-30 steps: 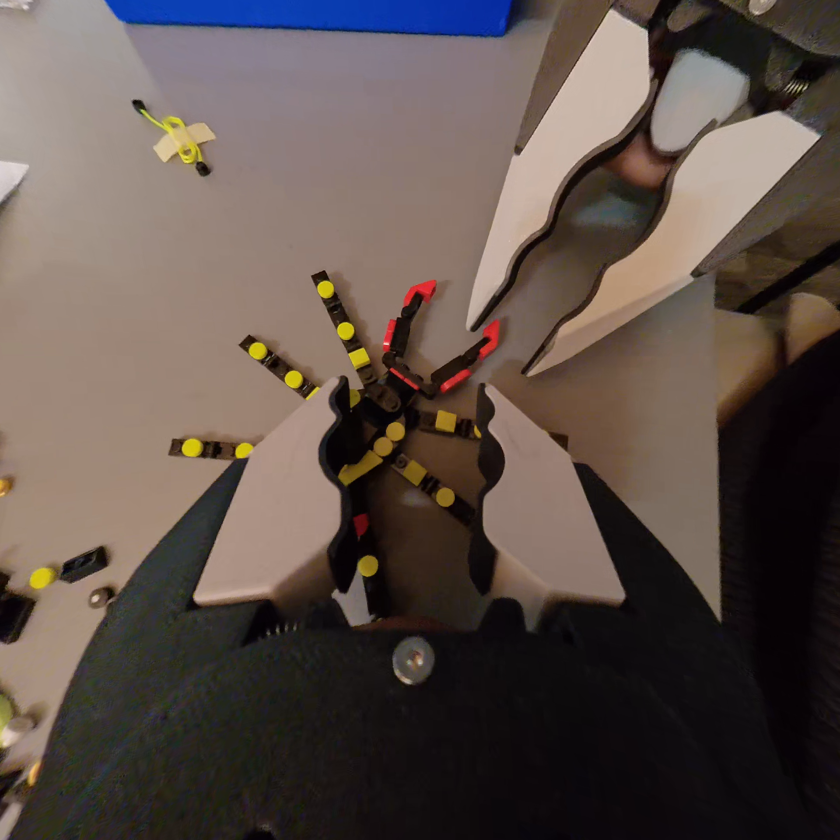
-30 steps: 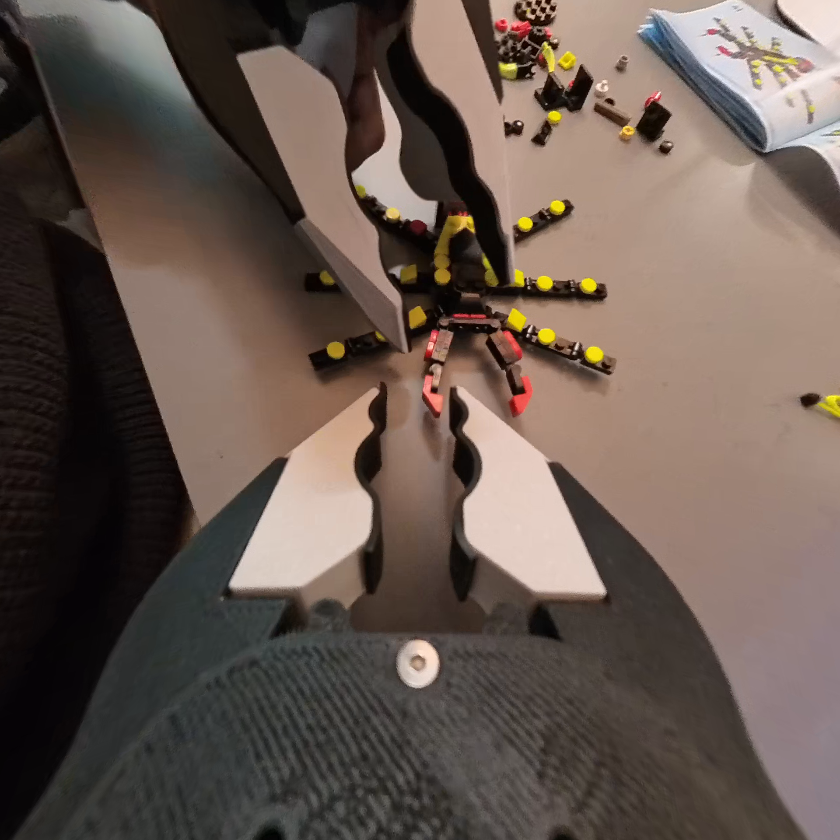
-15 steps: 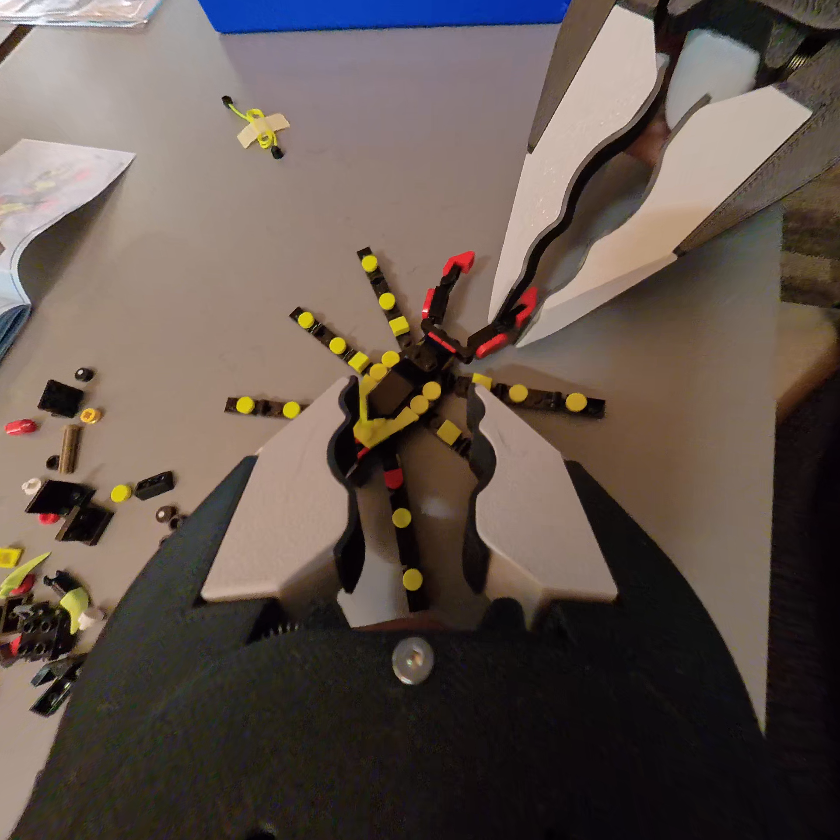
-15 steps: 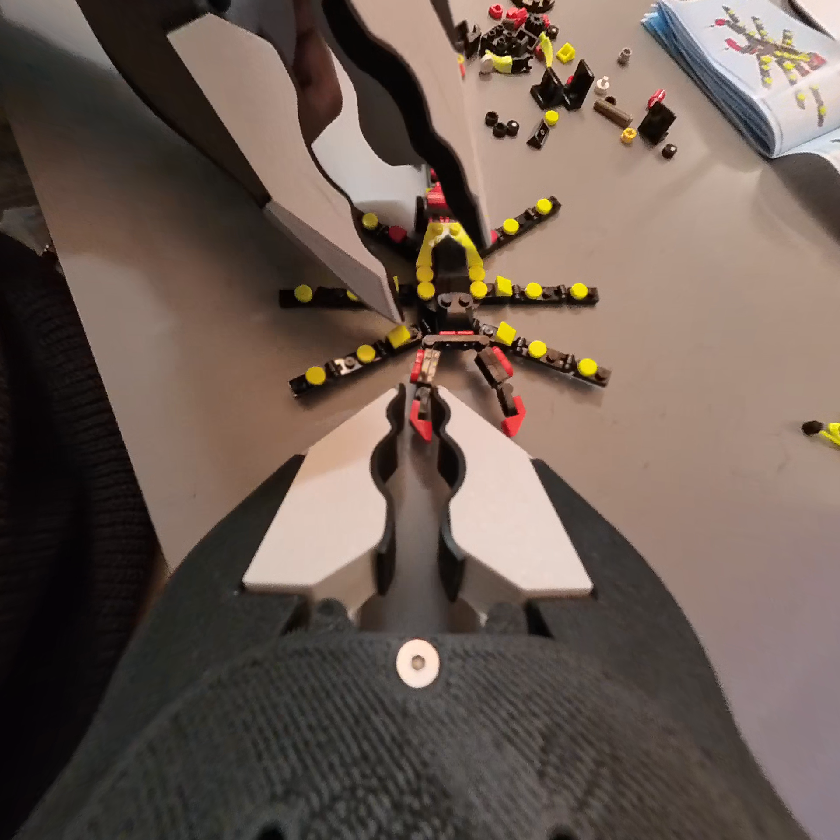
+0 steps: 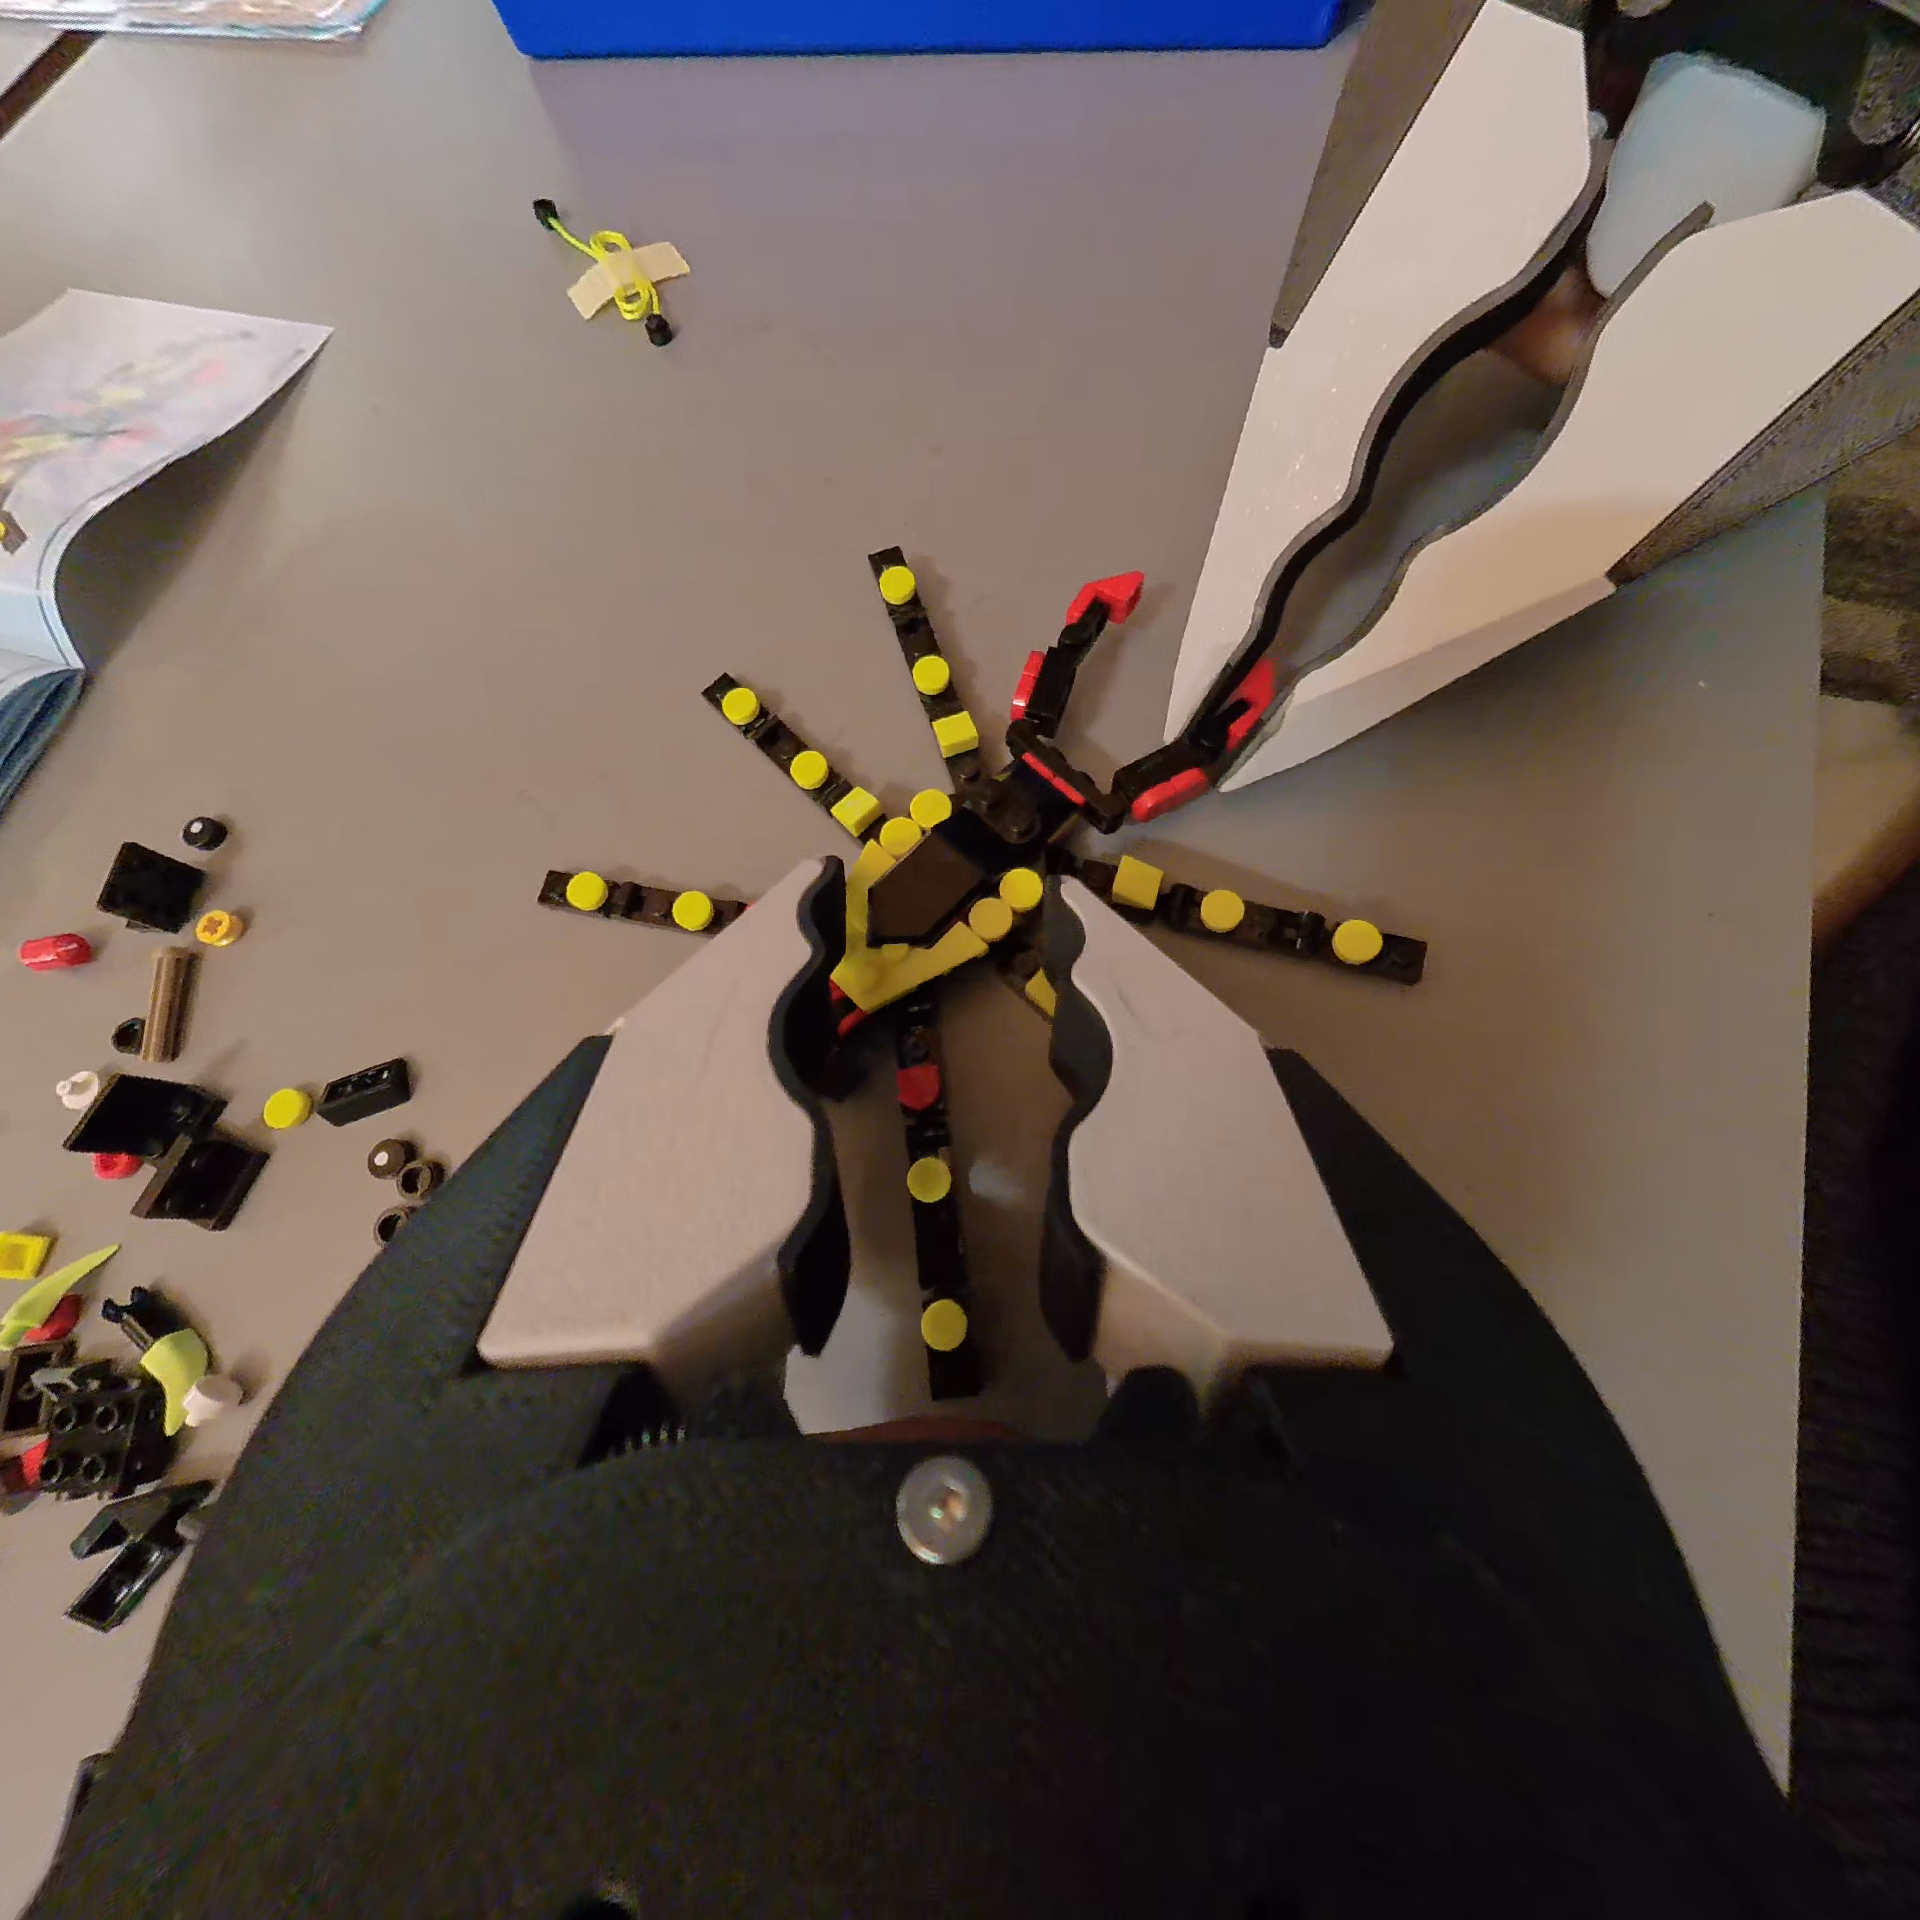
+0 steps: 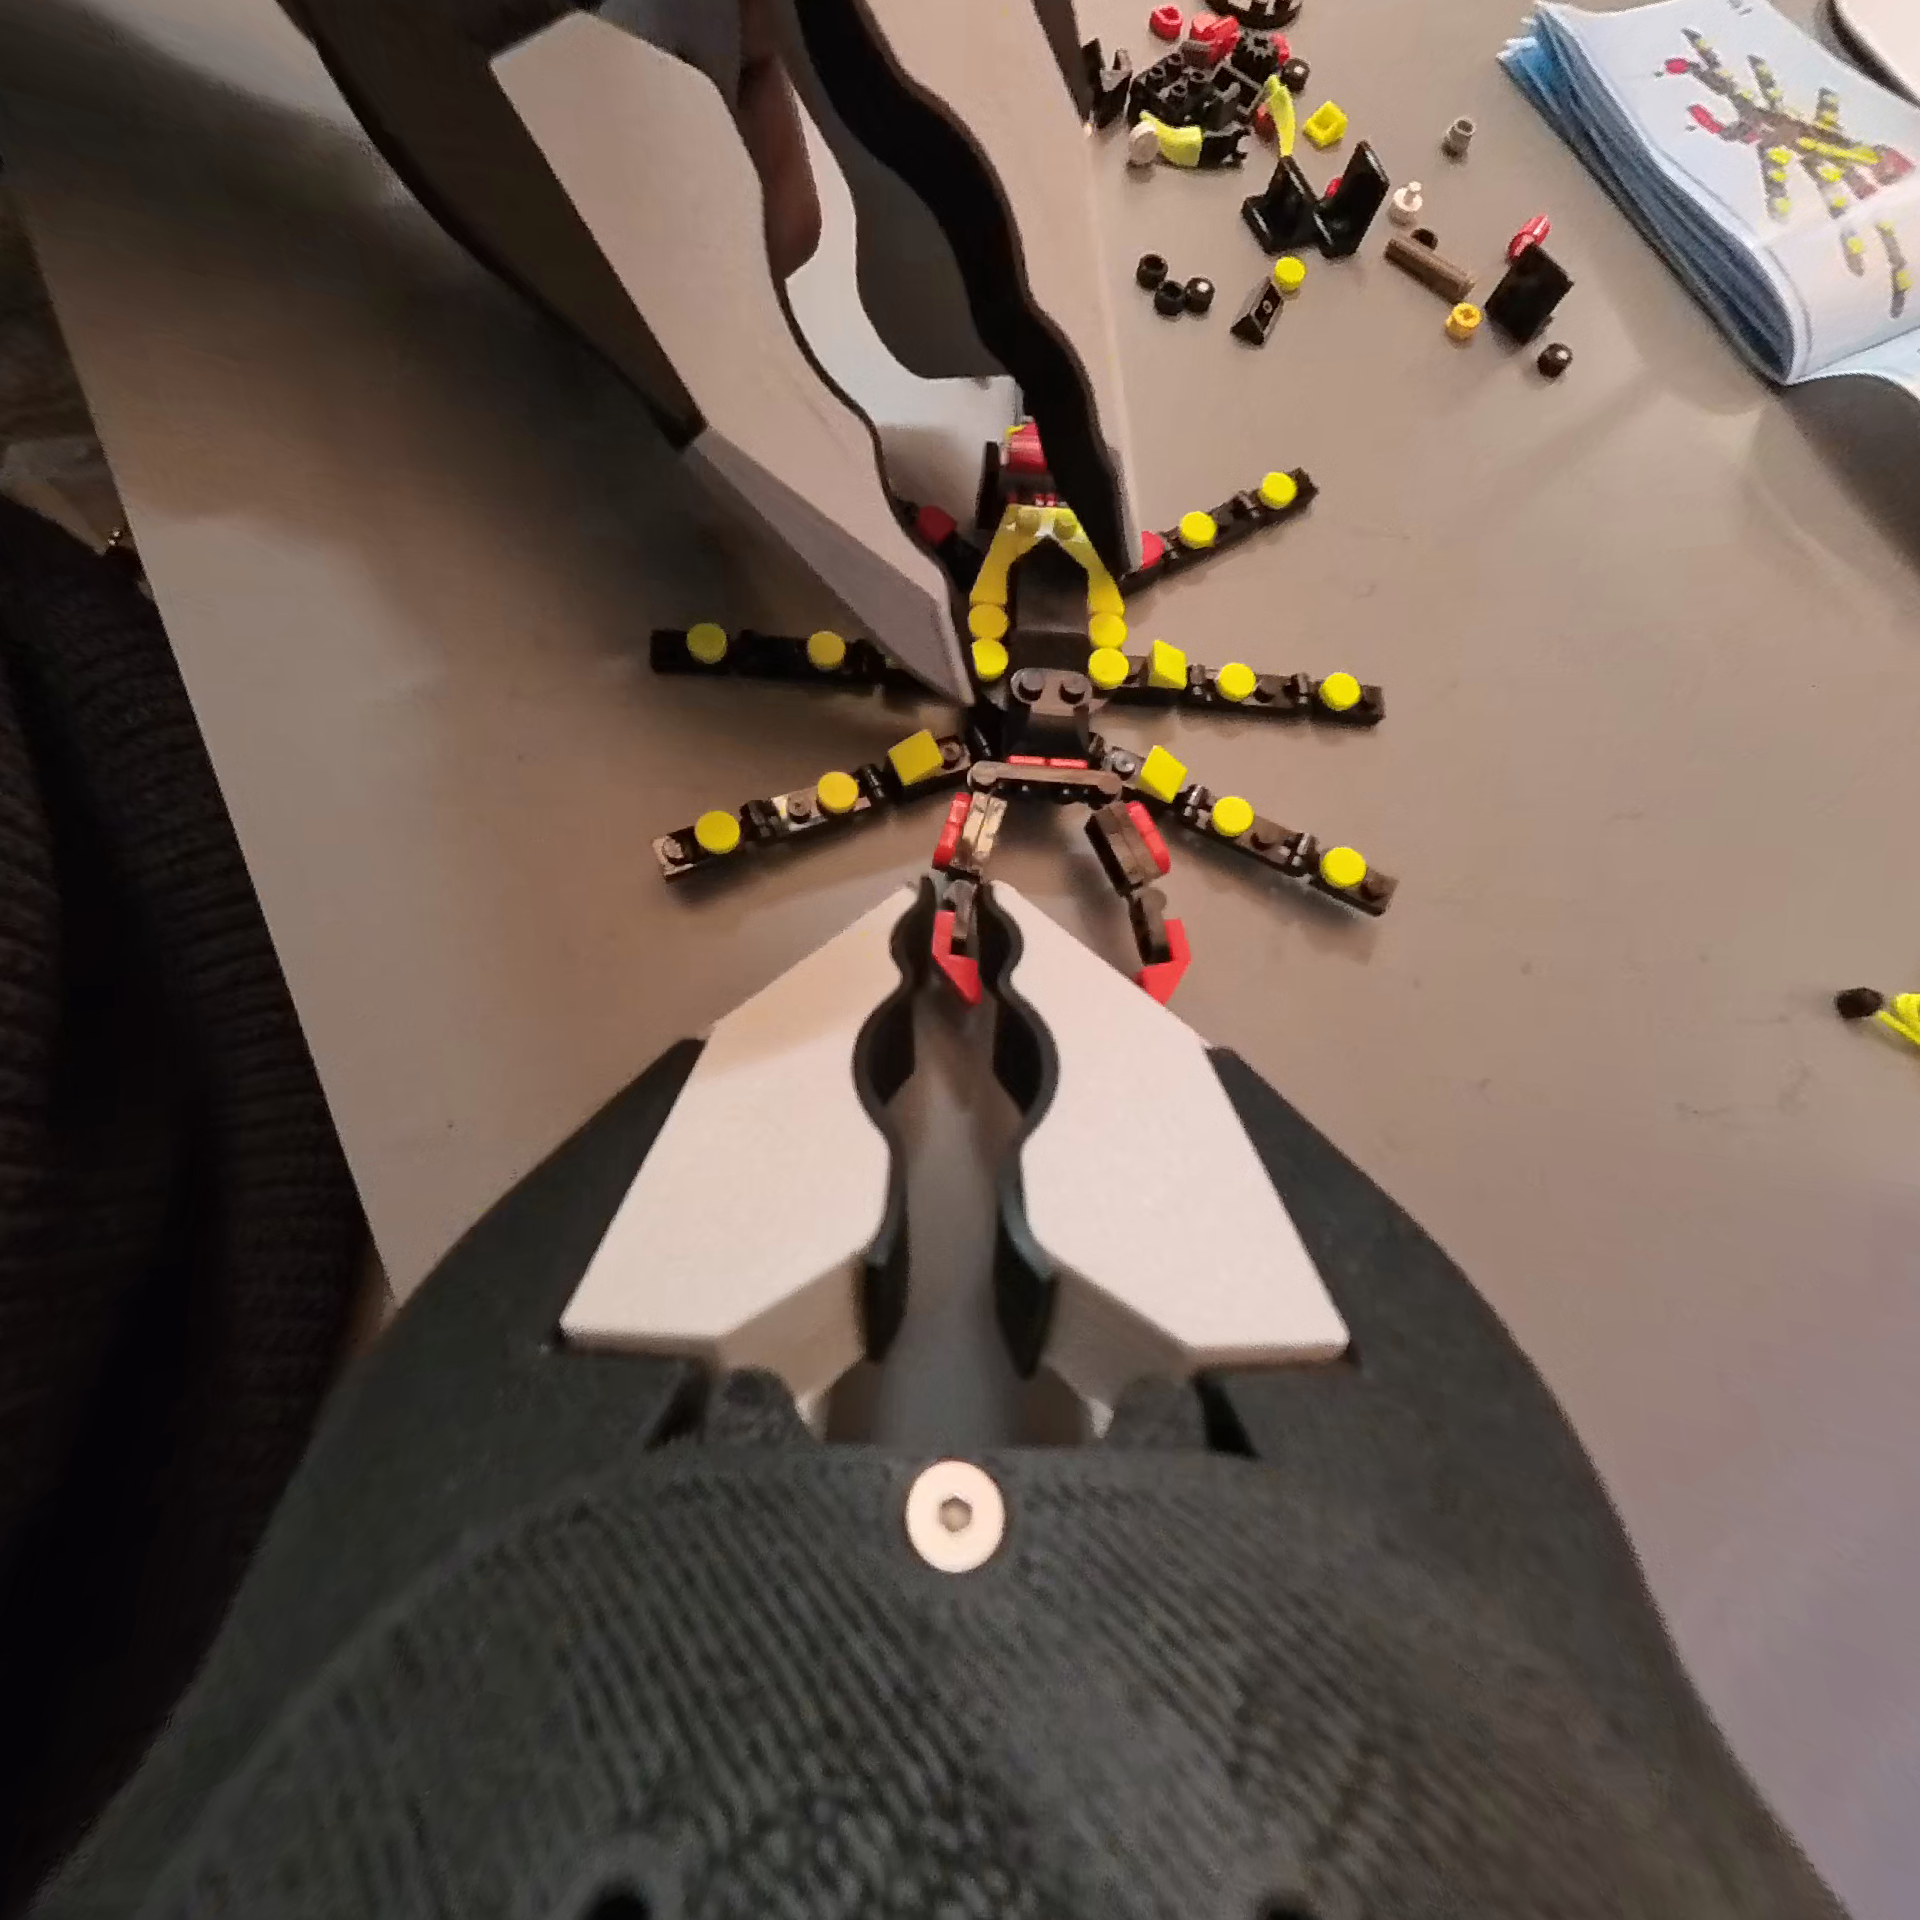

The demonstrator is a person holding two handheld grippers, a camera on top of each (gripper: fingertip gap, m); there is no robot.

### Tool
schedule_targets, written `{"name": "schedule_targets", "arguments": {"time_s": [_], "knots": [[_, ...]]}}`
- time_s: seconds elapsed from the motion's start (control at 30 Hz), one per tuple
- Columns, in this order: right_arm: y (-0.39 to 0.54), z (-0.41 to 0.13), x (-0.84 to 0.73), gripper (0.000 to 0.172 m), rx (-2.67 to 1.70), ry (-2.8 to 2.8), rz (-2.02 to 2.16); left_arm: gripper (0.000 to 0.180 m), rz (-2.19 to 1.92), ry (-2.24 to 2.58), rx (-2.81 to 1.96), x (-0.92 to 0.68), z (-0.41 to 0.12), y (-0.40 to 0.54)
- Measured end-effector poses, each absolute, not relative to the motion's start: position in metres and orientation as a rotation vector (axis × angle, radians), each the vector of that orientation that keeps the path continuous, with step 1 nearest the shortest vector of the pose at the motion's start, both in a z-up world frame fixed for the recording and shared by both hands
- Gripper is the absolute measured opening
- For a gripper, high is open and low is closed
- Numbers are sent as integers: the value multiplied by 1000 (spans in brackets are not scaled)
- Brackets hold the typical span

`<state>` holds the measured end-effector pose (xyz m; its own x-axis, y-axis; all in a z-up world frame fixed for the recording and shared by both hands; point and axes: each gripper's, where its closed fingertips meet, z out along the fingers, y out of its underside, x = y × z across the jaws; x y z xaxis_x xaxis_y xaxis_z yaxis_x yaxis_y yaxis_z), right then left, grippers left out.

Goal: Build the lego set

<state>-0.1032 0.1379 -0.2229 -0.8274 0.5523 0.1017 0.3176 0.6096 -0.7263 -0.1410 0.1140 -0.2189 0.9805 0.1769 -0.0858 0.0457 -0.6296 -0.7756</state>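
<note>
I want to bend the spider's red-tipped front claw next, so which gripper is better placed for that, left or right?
Right, probably. The right gripper has its jaws closed on one red-tipped front claw of the black-and-yellow toy brick spider, while the left gripper straddles the spider's body, farther from the claws.

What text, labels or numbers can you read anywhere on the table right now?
No legible text.
Instruction booklet: printed pictures of the model only; any writing too small and blurred.
Brick spider, loose bricks, blue box, both grippers: no markings visible.
</note>
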Motion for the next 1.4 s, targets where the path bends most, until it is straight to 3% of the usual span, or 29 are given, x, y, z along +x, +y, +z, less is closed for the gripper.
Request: {"name": "schedule_targets", "arguments": {"time_s": [0.47, 0.57, 0.67, 0.8, 1.07, 1.23, 1.4], "knots": [[131, -222, -95, 6, -591, -2554, 1079, 36, 229, -102, -2260, -138, -220, 115], [134, -221, -96, 25, -600, -2550, 1070, 36, 227, -101, -2259, -138, -220, 115], [136, -206, -97, 31, -619, -2504, 1170, 36, 225, -101, -2259, -138, -220, 115], [158, -188, -117, 30, -810, -2361, 1262, 36, 223, -101, -2259, -138, -220, 115], [163, -213, -125, 28, -1026, -2410, 1140, 36, 222, -102, -2259, -138, -220, 115], [159, -219, -122, 13, -1082, -2447, 1106, 36, 221, -103, -2259, -138, -221, 115], [161, -221, -122, 11, -1140, -2446, 1075, 36, 223, -102, -2259, -138, -221, 115]]}}
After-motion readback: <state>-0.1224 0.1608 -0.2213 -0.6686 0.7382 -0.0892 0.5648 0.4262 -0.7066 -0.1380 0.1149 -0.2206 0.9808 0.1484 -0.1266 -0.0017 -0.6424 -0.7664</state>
